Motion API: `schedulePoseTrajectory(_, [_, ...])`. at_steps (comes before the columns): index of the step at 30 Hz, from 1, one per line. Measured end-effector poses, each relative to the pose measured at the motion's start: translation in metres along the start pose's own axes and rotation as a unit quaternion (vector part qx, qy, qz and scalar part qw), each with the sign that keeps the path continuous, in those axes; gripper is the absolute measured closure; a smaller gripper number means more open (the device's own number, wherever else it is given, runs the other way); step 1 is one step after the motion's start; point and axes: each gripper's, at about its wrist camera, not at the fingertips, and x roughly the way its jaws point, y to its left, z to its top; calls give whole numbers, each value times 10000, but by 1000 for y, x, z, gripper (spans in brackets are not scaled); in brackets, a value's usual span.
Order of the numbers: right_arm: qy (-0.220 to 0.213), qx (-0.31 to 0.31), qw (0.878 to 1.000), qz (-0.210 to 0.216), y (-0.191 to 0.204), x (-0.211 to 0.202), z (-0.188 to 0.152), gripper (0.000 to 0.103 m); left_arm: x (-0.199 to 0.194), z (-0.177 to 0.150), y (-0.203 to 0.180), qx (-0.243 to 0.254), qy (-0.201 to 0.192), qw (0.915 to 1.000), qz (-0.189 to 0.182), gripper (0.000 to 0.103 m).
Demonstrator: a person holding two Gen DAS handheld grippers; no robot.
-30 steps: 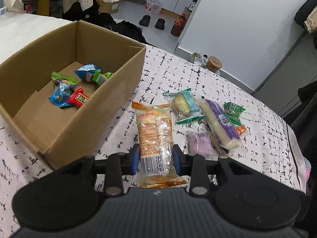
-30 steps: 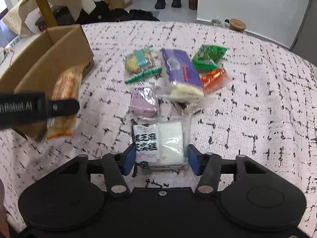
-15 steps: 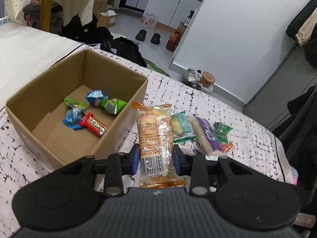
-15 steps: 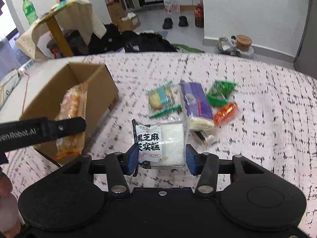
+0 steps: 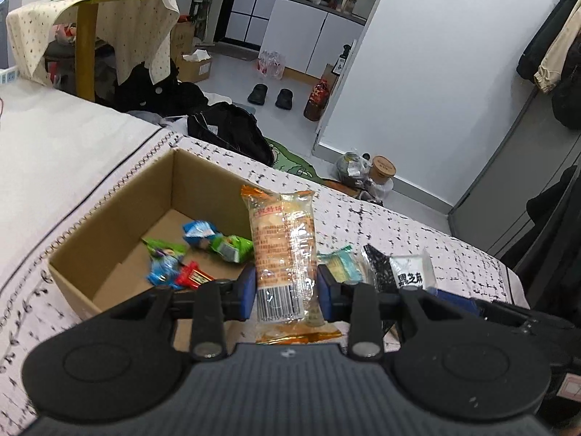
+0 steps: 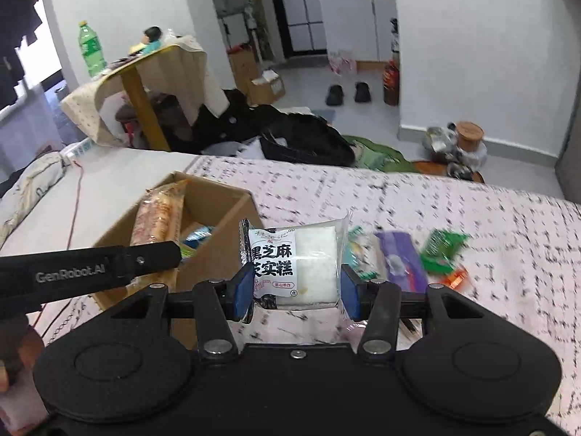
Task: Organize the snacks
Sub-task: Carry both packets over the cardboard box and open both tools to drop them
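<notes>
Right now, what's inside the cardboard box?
In the box: blue, green and red snack packets. The left gripper and its orange packet cover the near corner.

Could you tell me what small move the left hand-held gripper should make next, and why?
Probably carry it a little further left over the cardboard box and then let go. The left hand-held gripper is shut on the orange snack pack, lifted beside the box's near wall, and small snacks already lie inside.
</notes>
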Motion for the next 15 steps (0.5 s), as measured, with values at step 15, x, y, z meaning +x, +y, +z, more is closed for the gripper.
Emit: schedulePoseTrajectory(15, [-301,-264,9985,381,26,3,24,55,-3,29,42,221,-112,9994,253,70])
